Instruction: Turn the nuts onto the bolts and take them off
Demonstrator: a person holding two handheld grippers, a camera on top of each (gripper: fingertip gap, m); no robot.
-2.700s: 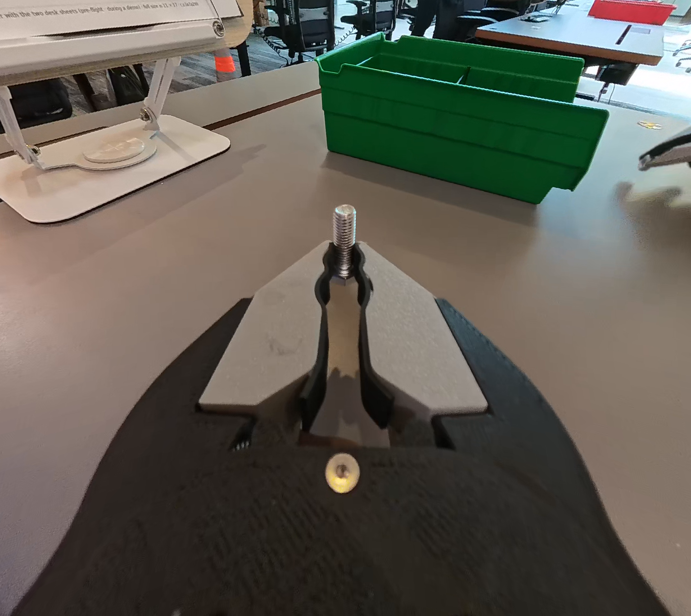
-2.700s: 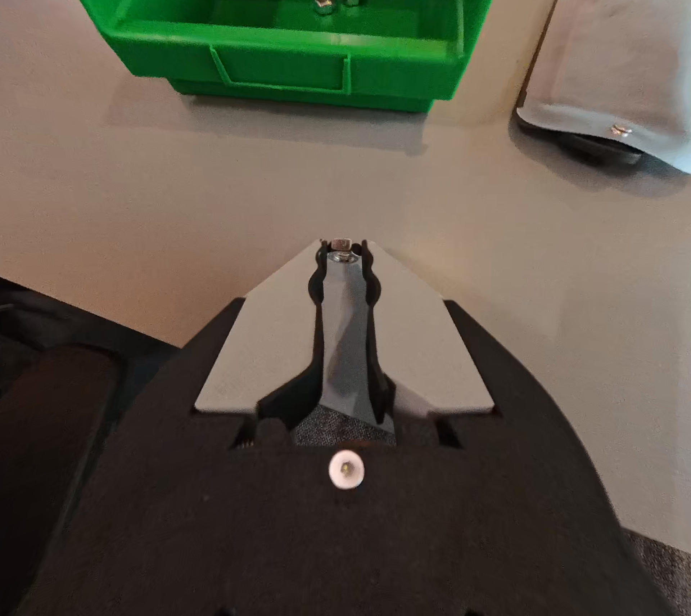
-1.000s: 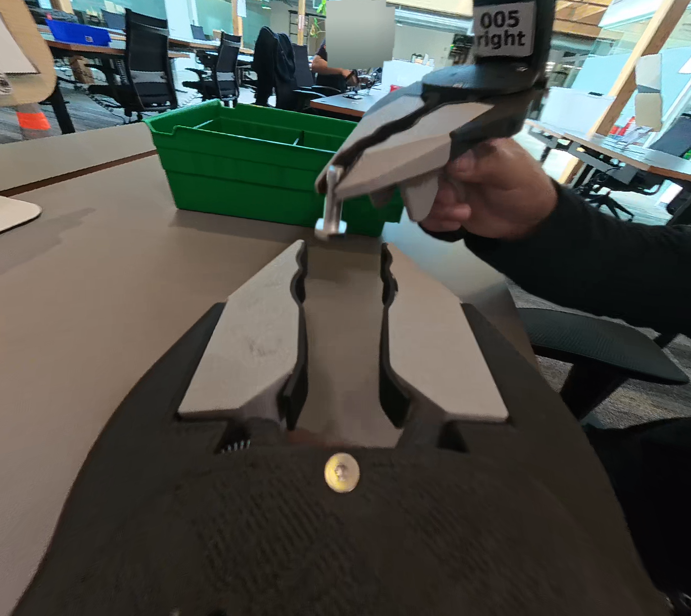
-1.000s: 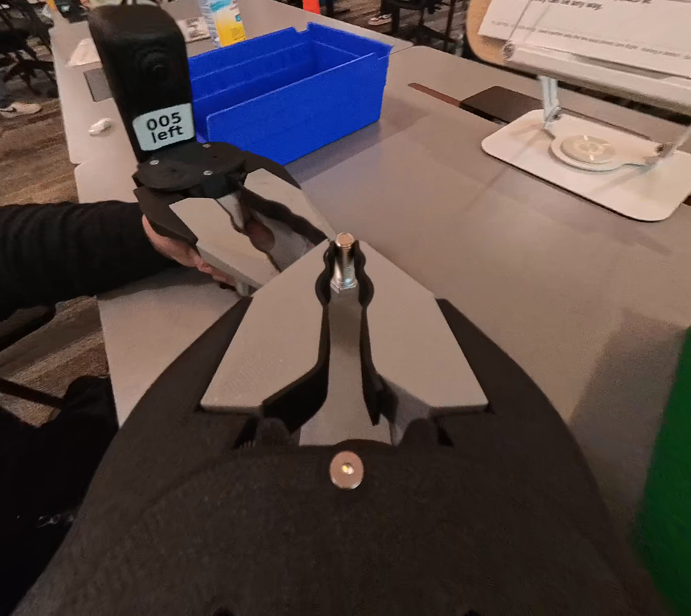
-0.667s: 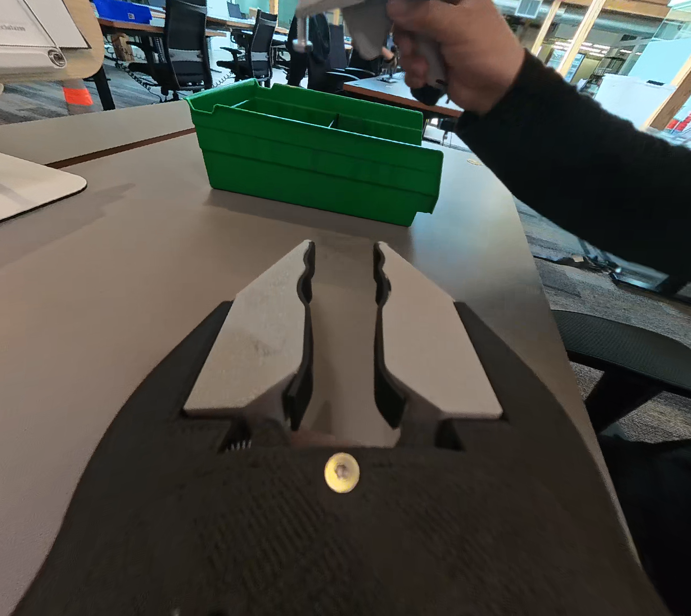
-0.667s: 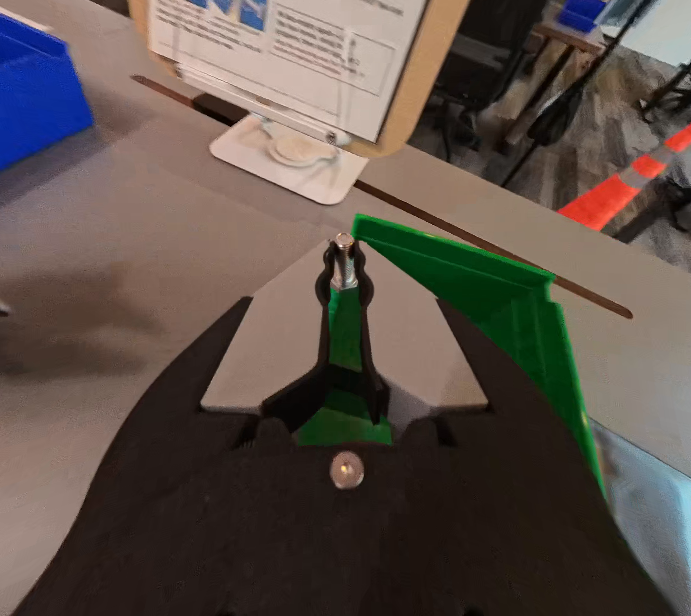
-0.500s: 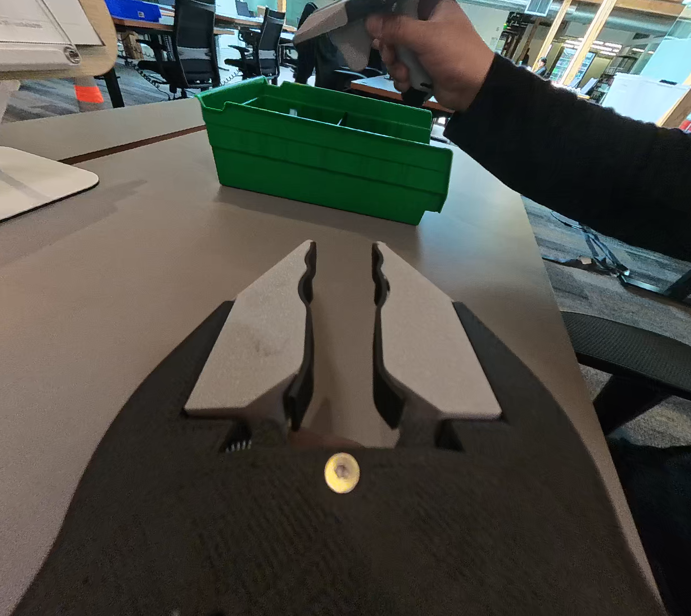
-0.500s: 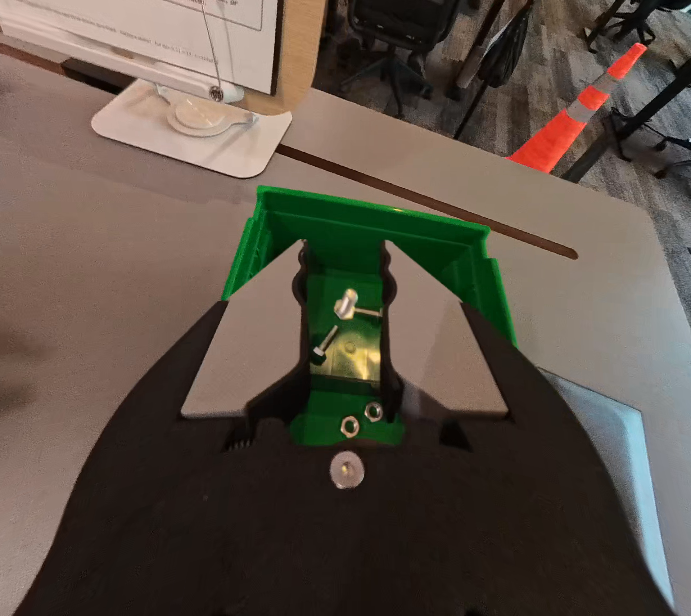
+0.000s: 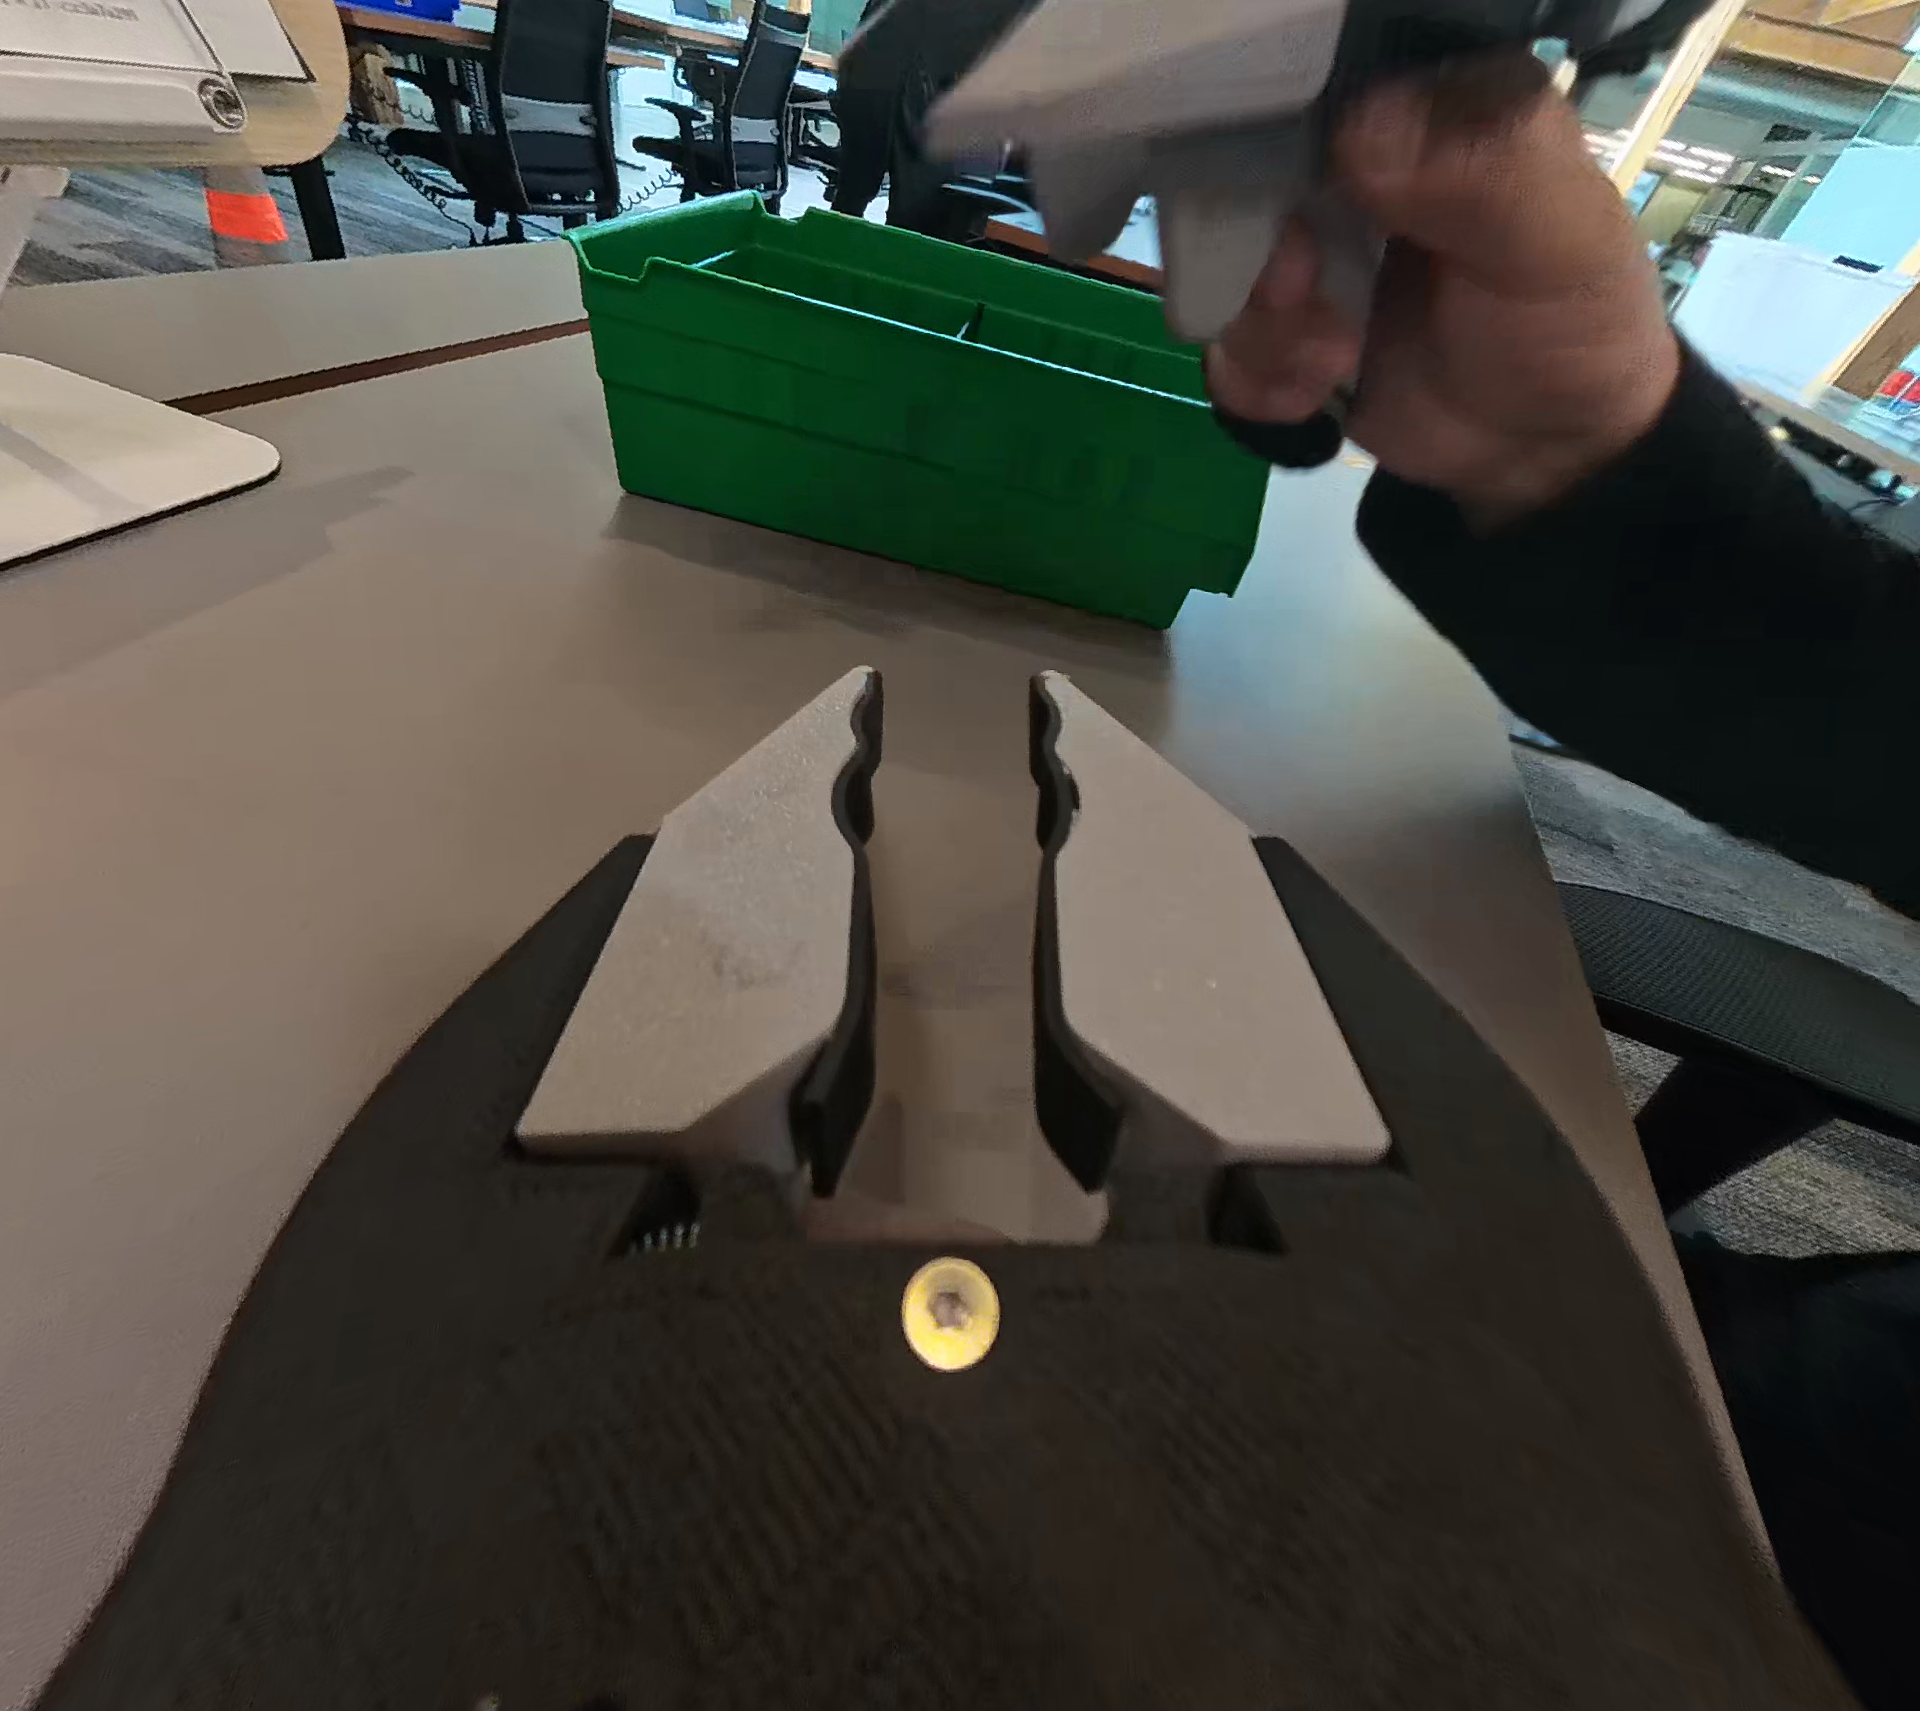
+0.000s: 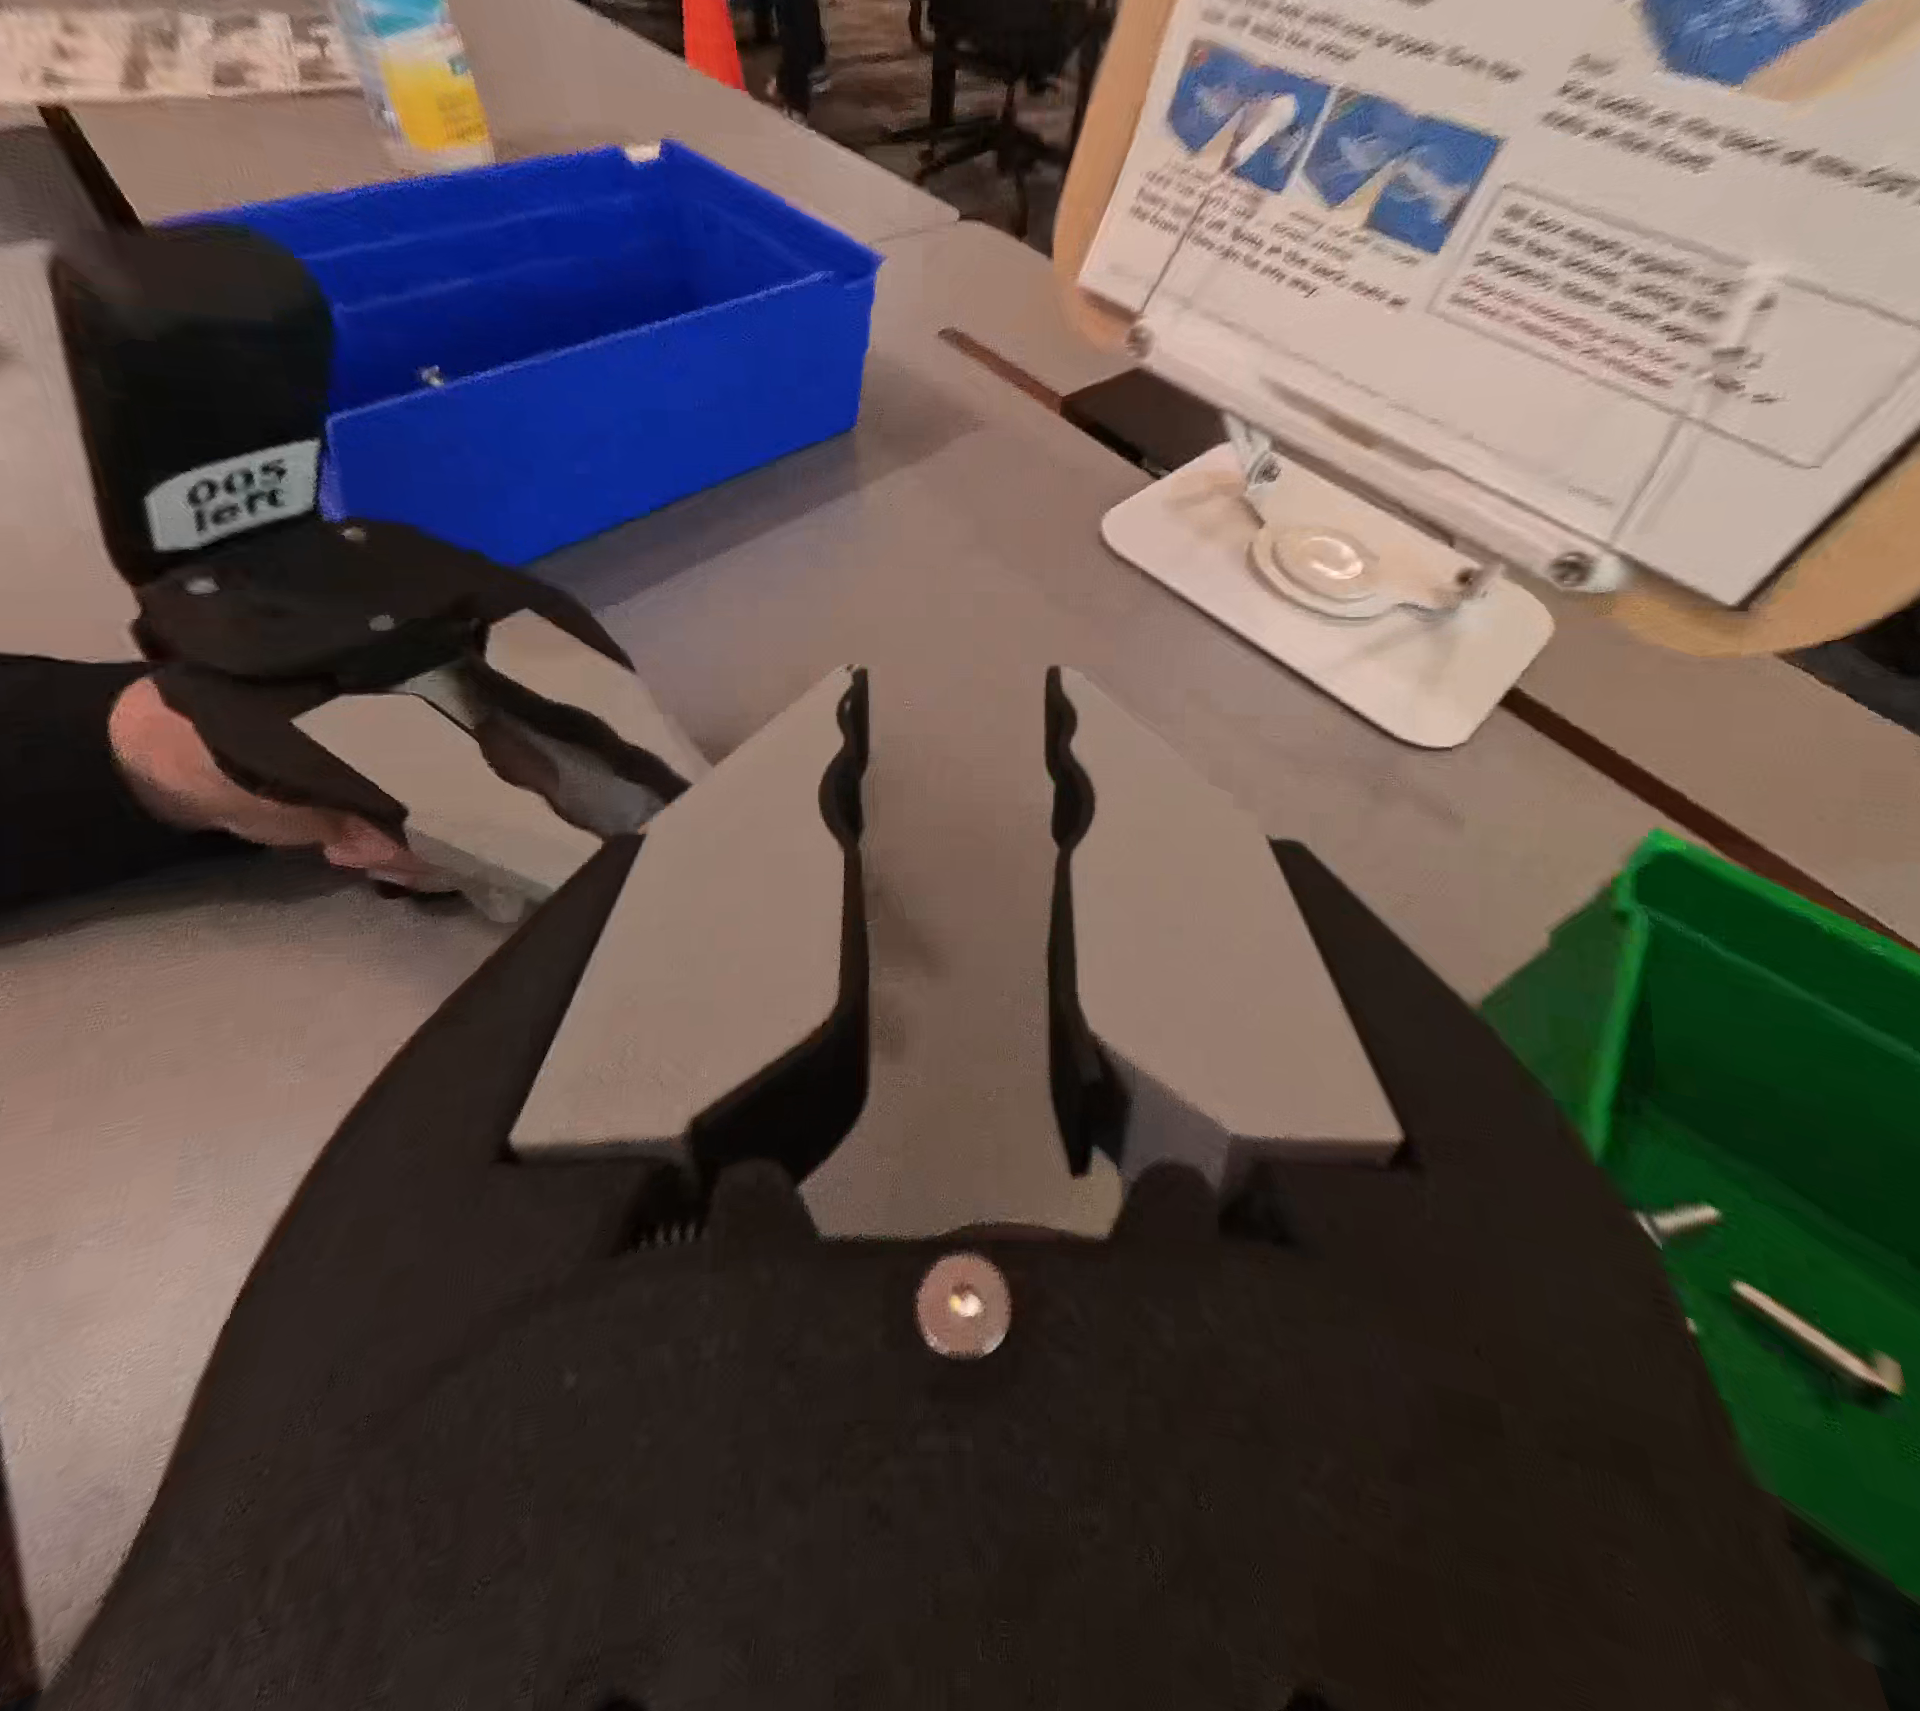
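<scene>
Right claw (image 10: 954, 685) above green bin (image 10: 1704, 1079), blue bin (image 10: 582, 414) beyond

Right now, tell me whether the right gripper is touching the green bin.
Apart. The left wrist view shows the right gripper held in the air above the green bin, with background visible between them. Its jaws are open and empty.
</scene>
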